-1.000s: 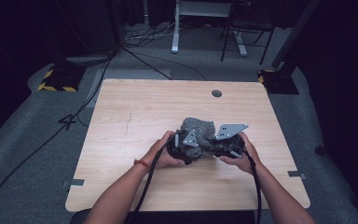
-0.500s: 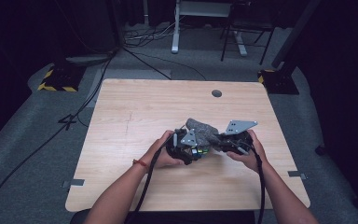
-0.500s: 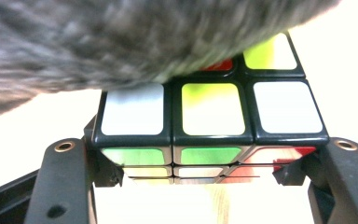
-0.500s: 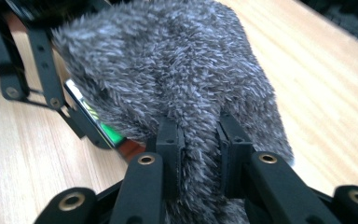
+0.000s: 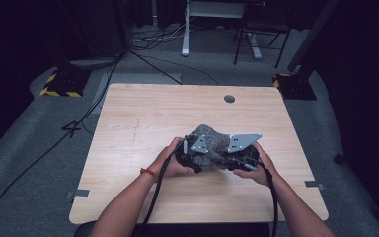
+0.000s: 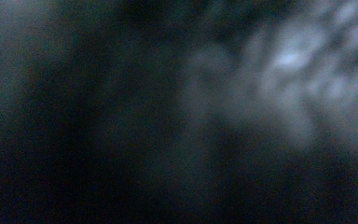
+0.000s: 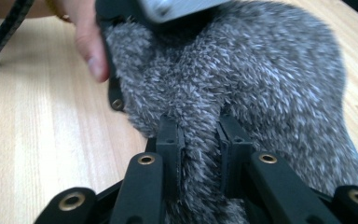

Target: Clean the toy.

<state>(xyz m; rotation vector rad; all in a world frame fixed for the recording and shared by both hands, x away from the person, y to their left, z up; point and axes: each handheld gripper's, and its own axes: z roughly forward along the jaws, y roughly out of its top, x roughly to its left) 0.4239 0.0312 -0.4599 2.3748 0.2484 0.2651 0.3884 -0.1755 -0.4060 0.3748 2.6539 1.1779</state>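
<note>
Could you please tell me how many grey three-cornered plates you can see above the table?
2. One grey plate sits on the left gripper; the other plate sits on the right gripper, both over the fuzzy grey fabric.

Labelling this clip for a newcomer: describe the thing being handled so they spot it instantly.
On the pale wooden table, look near its middle, just ahead of the person's two hands. There a fuzzy grey fabric bundle sits between the left hand-held gripper and the right hand-held gripper, whose black jaws pinch a fold of it. It is the one soft, shaggy, speckled-grey thing among hard black tools.
</note>
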